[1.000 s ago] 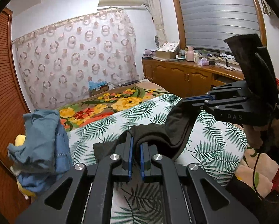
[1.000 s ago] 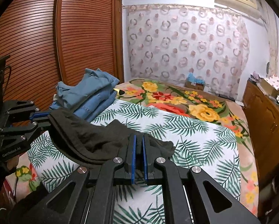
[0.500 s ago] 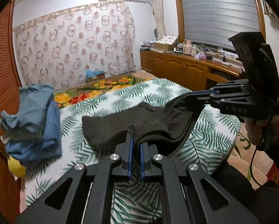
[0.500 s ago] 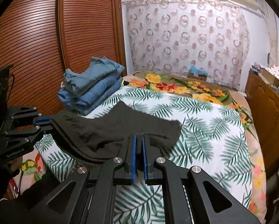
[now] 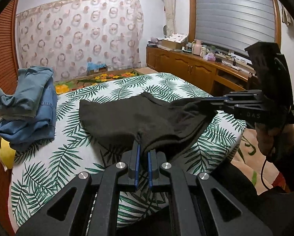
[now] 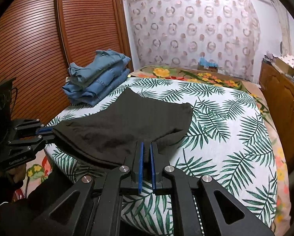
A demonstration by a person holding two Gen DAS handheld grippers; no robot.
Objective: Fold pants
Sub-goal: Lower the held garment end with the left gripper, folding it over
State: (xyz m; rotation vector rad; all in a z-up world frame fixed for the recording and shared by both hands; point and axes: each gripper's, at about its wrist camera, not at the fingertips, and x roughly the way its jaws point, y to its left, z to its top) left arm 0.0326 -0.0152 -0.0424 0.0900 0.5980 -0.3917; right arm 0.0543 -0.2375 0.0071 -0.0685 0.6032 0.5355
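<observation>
Dark brown-black pants (image 5: 131, 116) lie spread on the palm-leaf bedsheet (image 5: 54, 157), their near edge lifted. My left gripper (image 5: 143, 147) is shut on the near edge of the pants. My right gripper (image 6: 146, 147) is shut on the same edge further along. The pants also show in the right wrist view (image 6: 131, 118). Each gripper shows in the other's view: the right one at the right (image 5: 215, 101), the left one at the left (image 6: 48, 131). The far edge of the pants rests flat on the bed.
A stack of folded blue jeans (image 5: 27, 106) sits on the bed's far left, also in the right wrist view (image 6: 97, 78). A wooden louvred wardrobe (image 6: 39, 39) stands beside it. A wooden sideboard (image 5: 196, 72) with clutter runs under the window. A floral cover (image 6: 196, 74) lies beyond the sheet.
Both grippers have come down and pulled back toward the near bed edge with the pants. The pants went from hanging bunched to spread flat on the sheet.
</observation>
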